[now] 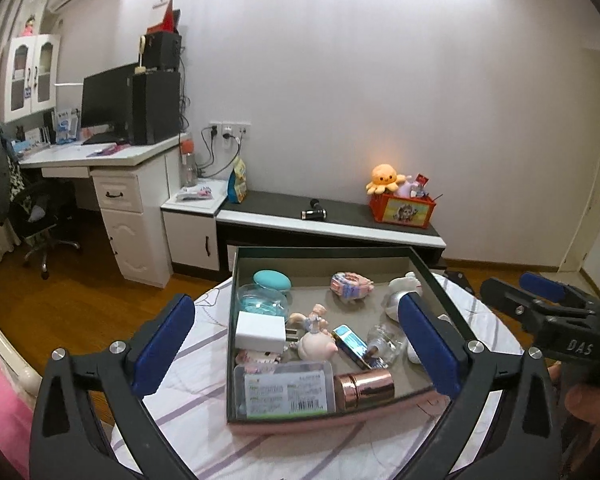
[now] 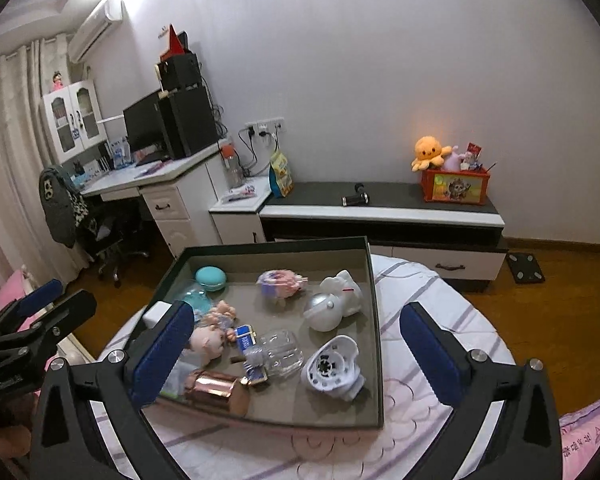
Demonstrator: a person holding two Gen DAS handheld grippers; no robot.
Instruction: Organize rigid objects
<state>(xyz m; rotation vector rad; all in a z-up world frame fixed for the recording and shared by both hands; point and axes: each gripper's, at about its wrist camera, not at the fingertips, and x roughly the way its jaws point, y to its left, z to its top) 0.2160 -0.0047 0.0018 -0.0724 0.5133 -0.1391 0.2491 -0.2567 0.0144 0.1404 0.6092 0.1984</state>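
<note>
A shallow dark box (image 1: pixel 324 251) (image 2: pixel 374 320) sits on a round white bed and holds several small items: a copper cylinder (image 1: pixel 365 390) (image 2: pixel 214 387), a white charger (image 1: pixel 260 332), a labelled plastic case (image 1: pixel 286 394), a pig figure (image 1: pixel 314 340) (image 2: pixel 206 340), a teal case (image 1: pixel 271 281) (image 2: pixel 211 278), a blue lighter (image 1: pixel 354 345) (image 2: pixel 246 338), a clear case (image 2: pixel 282 349) and white toy parts (image 2: pixel 334 364). My left gripper (image 1: pixel 300 346) hovers open and empty over the box's near end. My right gripper (image 2: pixel 296 354) hovers open and empty over the box.
A low black-and-white TV cabinet (image 1: pixel 332 224) (image 2: pixel 380 210) stands against the far wall with an orange toy box (image 1: pixel 404 208) (image 2: pixel 454 184). A desk with a monitor (image 1: pixel 104 100) (image 2: pixel 144 120) and a chair are at the left. Wood floor surrounds the bed.
</note>
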